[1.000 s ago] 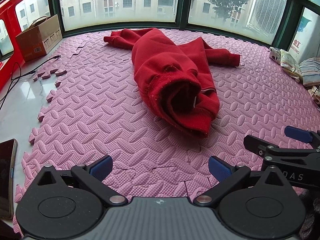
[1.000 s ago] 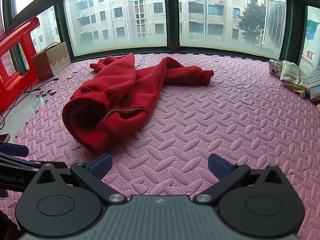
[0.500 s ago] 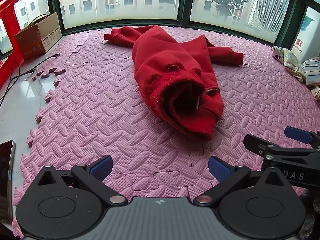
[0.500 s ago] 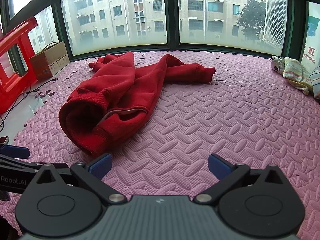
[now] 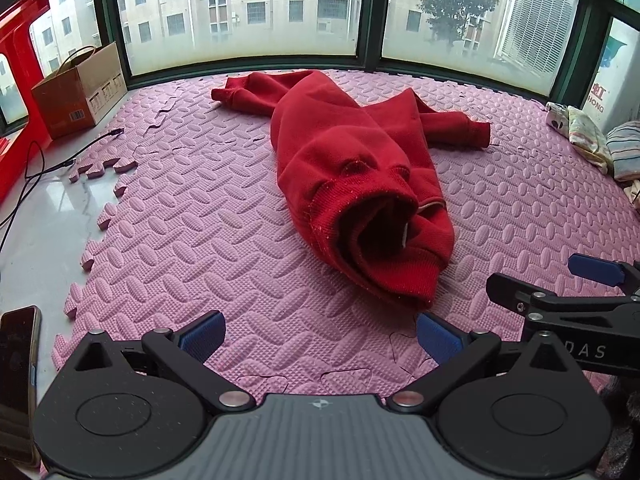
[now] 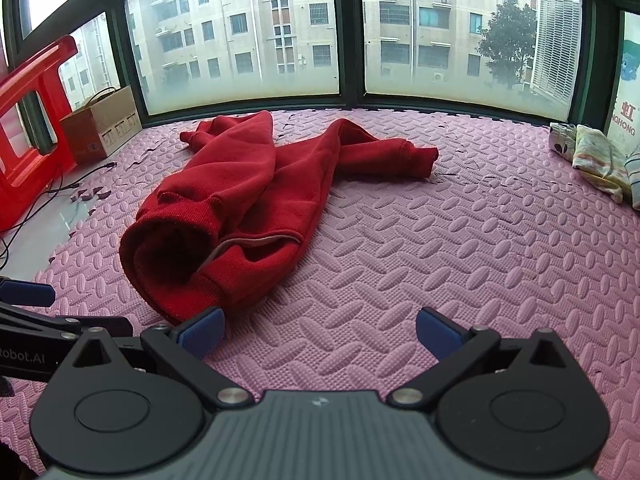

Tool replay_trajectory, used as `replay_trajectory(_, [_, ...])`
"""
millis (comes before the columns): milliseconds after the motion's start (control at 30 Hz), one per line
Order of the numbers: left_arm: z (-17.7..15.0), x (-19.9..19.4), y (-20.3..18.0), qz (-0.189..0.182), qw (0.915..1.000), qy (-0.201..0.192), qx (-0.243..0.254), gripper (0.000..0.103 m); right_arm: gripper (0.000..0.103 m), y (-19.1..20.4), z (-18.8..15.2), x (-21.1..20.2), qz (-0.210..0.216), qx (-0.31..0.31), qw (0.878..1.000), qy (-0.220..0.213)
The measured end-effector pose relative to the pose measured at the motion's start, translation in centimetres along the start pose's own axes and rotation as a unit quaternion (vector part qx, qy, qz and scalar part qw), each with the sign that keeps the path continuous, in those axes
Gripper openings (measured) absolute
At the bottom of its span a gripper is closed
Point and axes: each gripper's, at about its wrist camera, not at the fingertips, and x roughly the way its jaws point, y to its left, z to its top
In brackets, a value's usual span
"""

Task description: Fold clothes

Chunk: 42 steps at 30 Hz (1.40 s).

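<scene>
The red top [image 5: 352, 168] looks soft and floppy. Best to grab its thick hem [image 5: 400, 284]. Both grippers [image 5: 320, 336] [image 6: 318, 330] are wide open, holding nothing.

Bare pink mat [image 6: 440, 248] lies open right of the red sweater [image 6: 248, 200] and between it and both tools. Far left, a box [image 5: 80, 88] and red stool [image 5: 20, 80] crowd the edge; cables [image 5: 36, 168] cross the bare floor. Folded cloths [image 6: 592, 156] sit far right.
</scene>
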Motion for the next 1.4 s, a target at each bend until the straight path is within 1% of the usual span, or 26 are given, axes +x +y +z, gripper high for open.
replay_trajectory(167, [0.9, -0.3, 0.5, 0.003, 0.9999, -0.012, -0.001, 0.098, 0.102, -0.3, 0.3, 0.1, -0.001, 0.007, 1.000, -0.001])
replay_trajectory(333, [1.7, -0.4, 0.5, -0.001, 0.9997, -0.023, 0.006, 0.089, 0.099, -0.4, 0.5, 0.4, -0.001, 0.008, 1.000, 0.001])
replay_trajectory(467, [2.6, -0.3, -0.5, -0.009, 0.9991, -0.033, 0.023, 0.085, 0.098, -0.3, 0.7, 0.8, 0.009, 0.010, 1.000, 0.009])
replay_trajectory(500, [2.8, -0.2, -0.7, -0.010, 0.9989, -0.036, 0.028, 0.085, 0.096, -0.3, 0.8, 0.9, 0.012, 0.010, 1.000, 0.011])
replay_trajectory(567, [3.4, 0.1, -1.5, -0.013, 0.9982, -0.041, 0.042, 0.081, 0.095, -0.1, 0.8, 1.1, 0.019, 0.010, 1.000, 0.015])
replay_trajectory(633, [4.1, 0.6, -2.0, -0.014, 0.9978, -0.043, 0.048, 0.079, 0.092, 0.2, 0.8, 1.4, 0.028, 0.009, 0.999, 0.020])
replay_trajectory(867, [6.3, 1.8, -3.5, -0.037, 0.9951, -0.058, 0.071, 0.061, 0.081, 1.0, 0.9, 2.3, 0.056, 0.012, 0.998, 0.033])
replay_trajectory(933, [6.7, 2.2, -3.8, -0.047, 0.9938, -0.061, 0.080, 0.058, 0.078, 1.3, 1.0, 2.6, 0.065, 0.013, 0.997, 0.036])
replay_trajectory(967, [6.9, 2.4, -4.0, -0.051, 0.9932, -0.061, 0.085, 0.053, 0.074, 1.4, 1.0, 2.8, 0.069, 0.014, 0.997, 0.038])
replay_trajectory(1000, [7.0, 2.7, -4.1, -0.056, 0.9926, -0.060, 0.089, 0.047, 0.071, 1.4, 1.0, 2.9, 0.072, 0.015, 0.997, 0.040])
replay_trajectory(1133, [7.6, 4.0, -4.6, -0.072, 0.9914, -0.049, 0.097, 0.041, 0.066, 1.8, 0.9, 3.4, 0.087, 0.016, 0.995, 0.047])
replay_trajectory(1167, [7.7, 4.3, -4.7, -0.073, 0.9911, -0.046, 0.102, 0.038, 0.064, 1.8, 0.9, 3.5, 0.089, 0.016, 0.995, 0.048])
replay_trajectory(1200, [7.8, 4.7, -4.8, -0.073, 0.9908, -0.042, 0.106, 0.032, 0.061, 1.8, 0.9, 3.5, 0.090, 0.017, 0.995, 0.048])
replay_trajectory(1267, [7.8, 5.4, -4.8, -0.073, 0.9904, -0.035, 0.112, 0.027, 0.058, 1.8, 1.1, 3.8, 0.100, 0.020, 0.993, 0.052])
replay_trajectory(1367, [8.0, 6.1, -4.4, -0.074, 0.9913, -0.027, 0.106, 0.019, 0.055, 1.8, 1.2, 4.0, 0.104, 0.023, 0.993, 0.054])
replay_trajectory(1400, [8.0, 6.2, -4.2, -0.076, 0.9916, -0.025, 0.102, 0.018, 0.052, 1.8, 1.2, 4.1, 0.106, 0.024, 0.993, 0.055])
